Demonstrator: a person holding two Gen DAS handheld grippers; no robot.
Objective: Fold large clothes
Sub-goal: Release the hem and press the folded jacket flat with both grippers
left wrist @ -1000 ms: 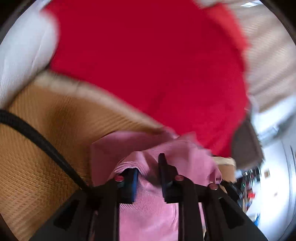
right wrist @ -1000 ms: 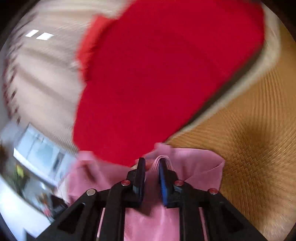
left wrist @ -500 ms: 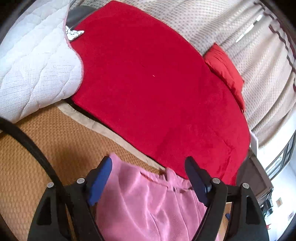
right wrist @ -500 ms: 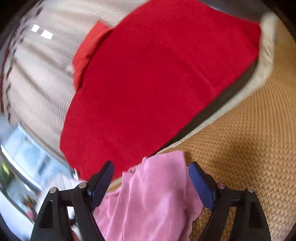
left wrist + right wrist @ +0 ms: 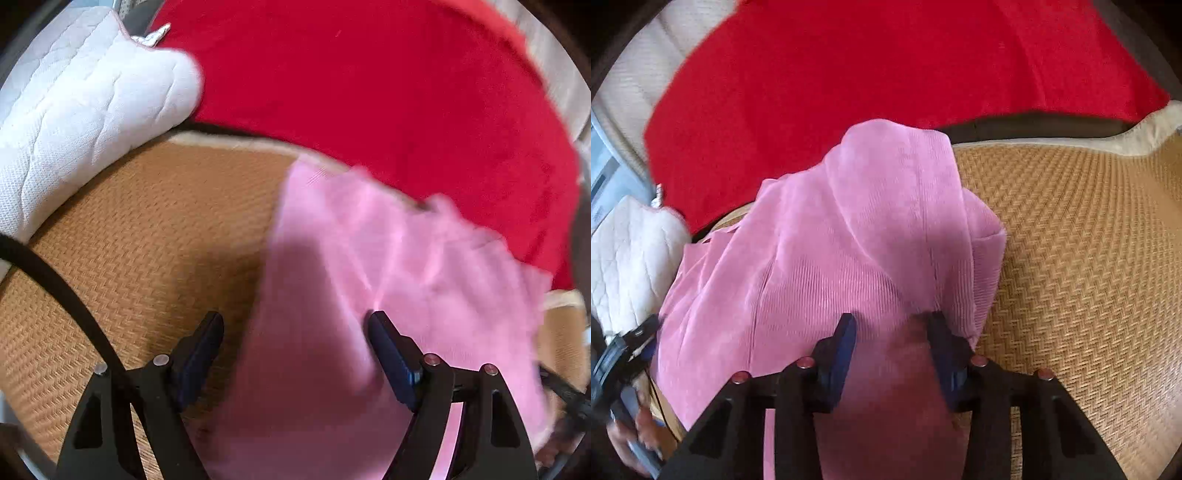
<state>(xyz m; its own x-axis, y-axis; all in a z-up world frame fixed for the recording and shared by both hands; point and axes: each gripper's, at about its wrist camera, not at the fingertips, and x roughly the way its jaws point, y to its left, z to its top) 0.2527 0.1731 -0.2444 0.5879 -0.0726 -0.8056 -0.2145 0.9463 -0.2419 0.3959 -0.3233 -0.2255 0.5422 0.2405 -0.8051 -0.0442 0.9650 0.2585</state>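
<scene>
Left gripper (image 5: 295,325) spread wide over pink garment (image 5: 388,277), nothing pinched. Right gripper (image 5: 892,326) mid-closing, pink garment between pads, woven mat (image 5: 1071,240) to right.

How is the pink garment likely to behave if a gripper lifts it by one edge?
The pink garment would probably hang limp: it already lies in soft folds and creases on the woven mat. Its fine ribbed weave suggests light fabric that pads can likely pinch without slipping. Loose layers may well slide apart.

No readable text, labels or numbers anywhere.
</scene>
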